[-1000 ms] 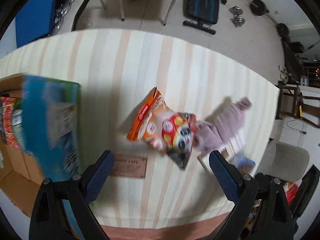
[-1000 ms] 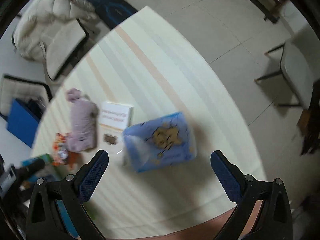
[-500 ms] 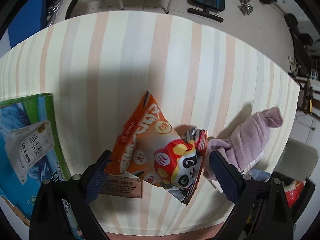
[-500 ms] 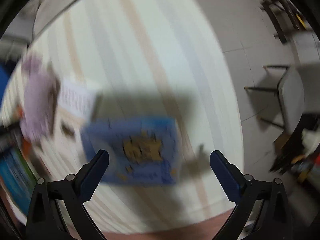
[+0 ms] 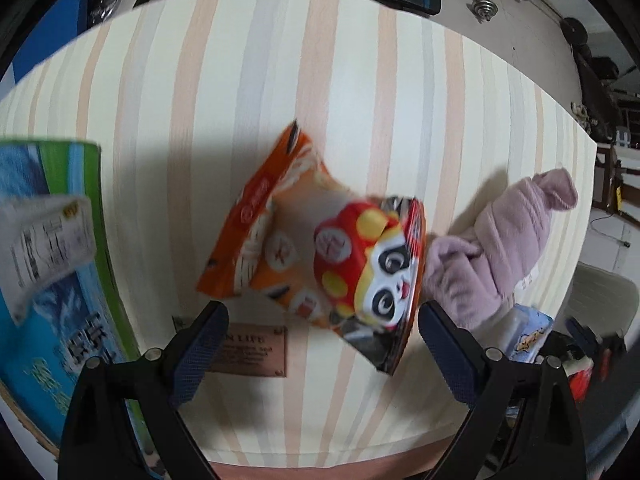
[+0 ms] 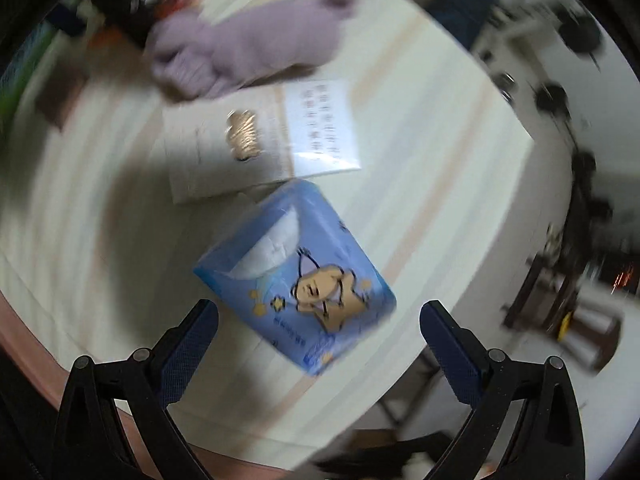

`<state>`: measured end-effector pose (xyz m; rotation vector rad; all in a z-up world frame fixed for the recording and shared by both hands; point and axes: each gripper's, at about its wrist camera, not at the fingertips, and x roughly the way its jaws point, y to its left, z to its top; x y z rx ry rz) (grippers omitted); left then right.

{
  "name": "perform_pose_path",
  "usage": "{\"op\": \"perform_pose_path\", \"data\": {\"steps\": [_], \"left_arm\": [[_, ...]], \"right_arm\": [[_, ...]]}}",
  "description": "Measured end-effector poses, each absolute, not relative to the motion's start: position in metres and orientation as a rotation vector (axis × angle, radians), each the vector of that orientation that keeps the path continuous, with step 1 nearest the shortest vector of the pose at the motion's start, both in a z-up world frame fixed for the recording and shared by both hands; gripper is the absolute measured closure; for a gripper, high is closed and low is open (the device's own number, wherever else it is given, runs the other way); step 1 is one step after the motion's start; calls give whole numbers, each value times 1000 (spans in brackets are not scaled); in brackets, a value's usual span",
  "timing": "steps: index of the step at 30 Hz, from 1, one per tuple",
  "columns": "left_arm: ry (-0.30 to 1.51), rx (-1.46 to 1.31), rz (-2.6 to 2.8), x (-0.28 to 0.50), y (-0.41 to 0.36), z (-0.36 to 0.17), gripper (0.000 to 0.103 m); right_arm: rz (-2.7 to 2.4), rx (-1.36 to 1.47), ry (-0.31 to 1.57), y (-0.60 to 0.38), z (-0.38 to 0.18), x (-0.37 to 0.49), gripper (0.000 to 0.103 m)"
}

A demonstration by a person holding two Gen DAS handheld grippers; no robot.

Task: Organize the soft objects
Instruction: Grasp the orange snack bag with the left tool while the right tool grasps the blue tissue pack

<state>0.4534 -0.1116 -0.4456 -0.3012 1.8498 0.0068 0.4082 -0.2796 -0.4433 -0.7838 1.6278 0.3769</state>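
Note:
An orange snack bag with a panda print (image 5: pixel 320 256) lies on the striped table, just ahead of my open, empty left gripper (image 5: pixel 320 340). A rolled pink towel (image 5: pixel 504 248) lies to its right, touching it, and also shows in the right wrist view (image 6: pixel 248 48). A blue tissue pack (image 6: pixel 296 280) lies just ahead of my open, empty right gripper (image 6: pixel 320 332); its corner shows in the left wrist view (image 5: pixel 528 332).
A blue and green carton (image 5: pixel 52 280) stands at the left. A brown plaque (image 5: pixel 252 352) lies flat near the left fingers. A white booklet (image 6: pixel 260 140) lies beyond the tissue pack. The table's front edge (image 5: pixel 320 464) is close; chairs and weights stand on the floor beyond.
My left gripper has moved closer to the snack bag. My right gripper has swung fast towards the tissue pack and turned, so the towel is now at the top of its view.

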Motion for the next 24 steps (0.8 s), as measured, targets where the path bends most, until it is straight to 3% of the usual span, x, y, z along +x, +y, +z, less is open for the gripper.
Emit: {"op": "perform_pose_path", "data": {"steps": [5,9,11,19,20,21,22,24], "left_arm": [[1855,-389,22,445,-99,-447,6],[1821,-460,16,446,-91,-440,6],[1804,-532,9,443,-87,-436,6],[1775,-627,72,458,-76,-438,6],[1776,-606,88,458,-75,-442,15],[1782,-583,97,460,-76,-444,38],[1789,-580,83,461,-81,-448,47],[1761,-556,81,461,-84,-443,54]], "right_arm": [[423,-827,1699,-277,-472,415,1],[407,-666,1748,-281,-480,425,26],[386,-590,1758,-287,-476,430,31],[301,-375,1794,-324,-475,436,36],[288,-353,1794,-328,-475,437,37],[281,-344,1794,-339,-483,435,39],[271,-335,1792,-341,-482,437,39],[247,-320,1793,-343,-480,439,45]]}}
